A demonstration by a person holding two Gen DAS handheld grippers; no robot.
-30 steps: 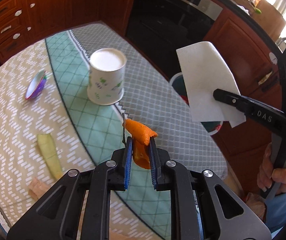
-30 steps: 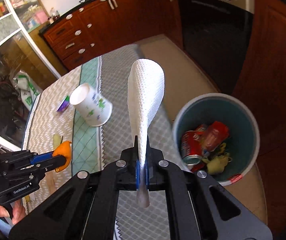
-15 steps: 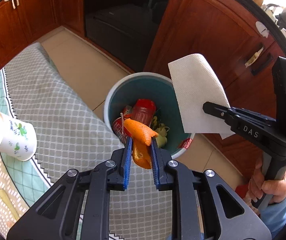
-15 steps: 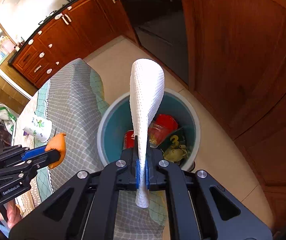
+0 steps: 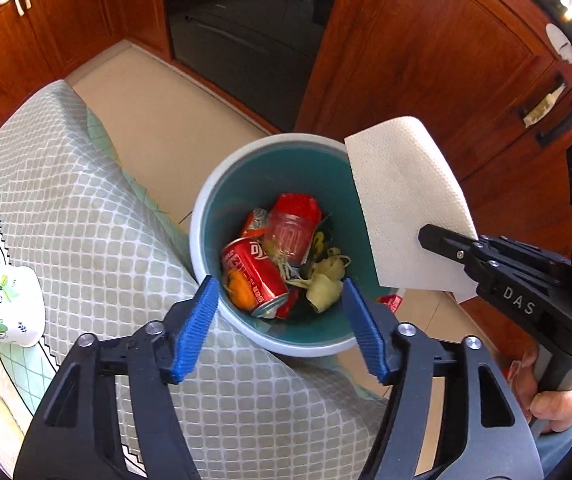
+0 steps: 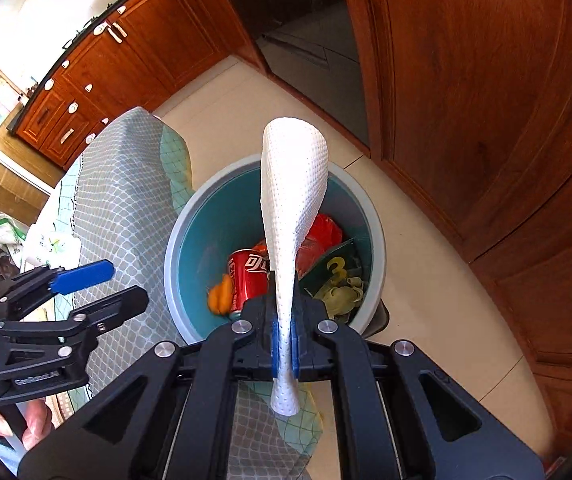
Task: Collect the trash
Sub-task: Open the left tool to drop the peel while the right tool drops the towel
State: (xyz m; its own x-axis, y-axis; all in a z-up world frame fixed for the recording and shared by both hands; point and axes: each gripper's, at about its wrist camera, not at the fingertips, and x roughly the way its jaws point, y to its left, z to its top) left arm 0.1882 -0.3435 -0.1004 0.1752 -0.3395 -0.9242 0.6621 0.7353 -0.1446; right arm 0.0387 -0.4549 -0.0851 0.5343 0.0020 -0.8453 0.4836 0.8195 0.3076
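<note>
Left gripper hangs over the near rim of the bin with its blue pads spread wide — the jaws have just been opening, and nothing sits between them. Right gripper is pinched tight on a white paper towel, which stands up from the pads and curls over above the bin; in the left wrist view the same towel covers the bin's right rim.

Just below the left gripper's pads, inside the teal bin, an orange peel lies against the near wall, touching a red soda can on its side. Beside the can are pale yellowish peelings and, further in, a red wrapper with a clear plastic cup on it.

A checked tablecloth drapes down beside the bin's left side, touching its rim. On the table at the far left a paper cup lies tipped over — well apart from the bin. Beyond the bin are a tiled floor and reddish wooden cabinets. A hand grips the right gripper's handle.
</note>
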